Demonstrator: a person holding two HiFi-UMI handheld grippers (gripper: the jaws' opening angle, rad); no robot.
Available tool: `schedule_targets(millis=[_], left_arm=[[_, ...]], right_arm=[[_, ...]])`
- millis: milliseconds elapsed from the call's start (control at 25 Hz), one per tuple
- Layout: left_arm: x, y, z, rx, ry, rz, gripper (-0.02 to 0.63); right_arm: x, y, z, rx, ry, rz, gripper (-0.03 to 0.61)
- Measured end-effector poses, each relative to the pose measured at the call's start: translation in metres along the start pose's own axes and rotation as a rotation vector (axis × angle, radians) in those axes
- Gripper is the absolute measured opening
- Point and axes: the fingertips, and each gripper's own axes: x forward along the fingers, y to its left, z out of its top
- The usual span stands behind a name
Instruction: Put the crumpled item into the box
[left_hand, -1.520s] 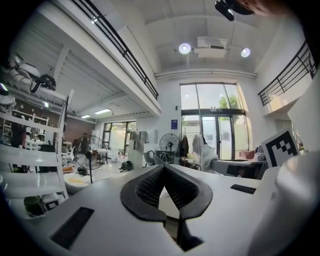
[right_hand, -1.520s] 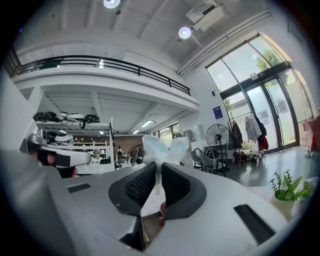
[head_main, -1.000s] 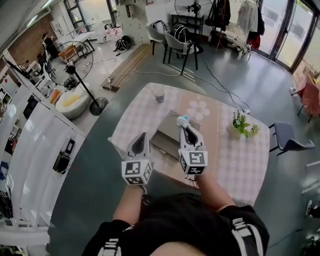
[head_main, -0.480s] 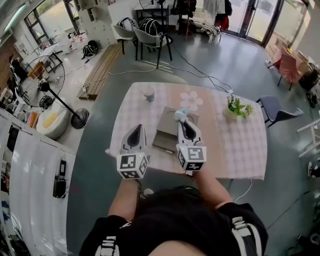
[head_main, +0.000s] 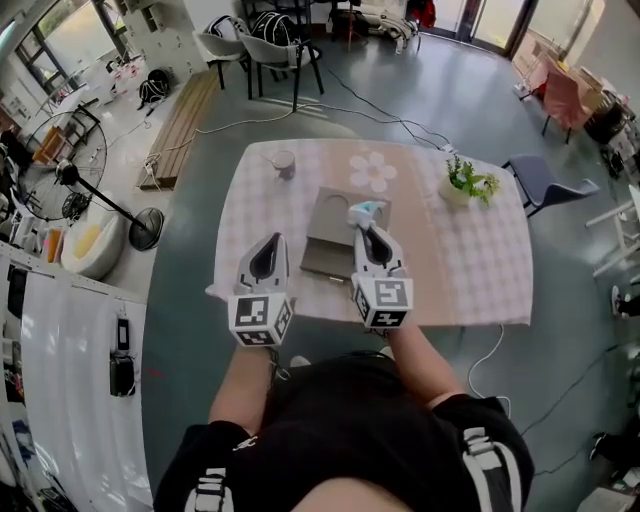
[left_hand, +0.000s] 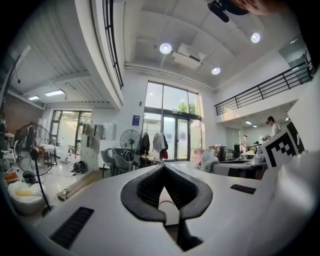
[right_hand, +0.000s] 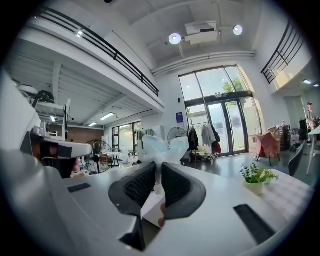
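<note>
Presently the crumpled wad is pinched by a thin fold in the nearly closed right gripper, over the far right corner of the box; the left gripper is closed on nothing; released here, the wad might be caught on the rim and spilled onto the table.

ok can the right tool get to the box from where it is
Likely yes: the right tool, shut on the crumpled item, hangs above the box with nothing visible between them.
</note>
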Motion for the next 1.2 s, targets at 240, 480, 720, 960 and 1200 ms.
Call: schedule_targets(millis=[240, 480, 720, 960, 1200], left_arm=[[-0.007, -0.009, -0.010, -0.011, 0.014, 0.020, 0.001], [-0.014, -0.013, -0.012, -0.014, 0.018, 0.035, 0.001], [-0.021, -0.016, -0.013, -0.013, 0.012, 0.049, 0.000], [-0.033, -0.007, -0.012, -0.014, 0.013, 0.066, 0.000], [-0.039, 0.003, -0.014, -0.015, 0.007, 0.083, 0.001]], right_arm=[[-0.002, -0.001, -0.018, -0.017, 0.057, 0.038, 0.038], [0.005, 0.004, -0.050, -0.062, 0.162, 0.086, 0.040], [0.014, 0.008, -0.092, -0.105, 0.277, 0.120, 0.041], [0.025, 0.016, -0.139, -0.144, 0.404, 0.142, 0.043], [0.027, 0.012, -0.198, -0.174, 0.567, 0.142, 0.043]])
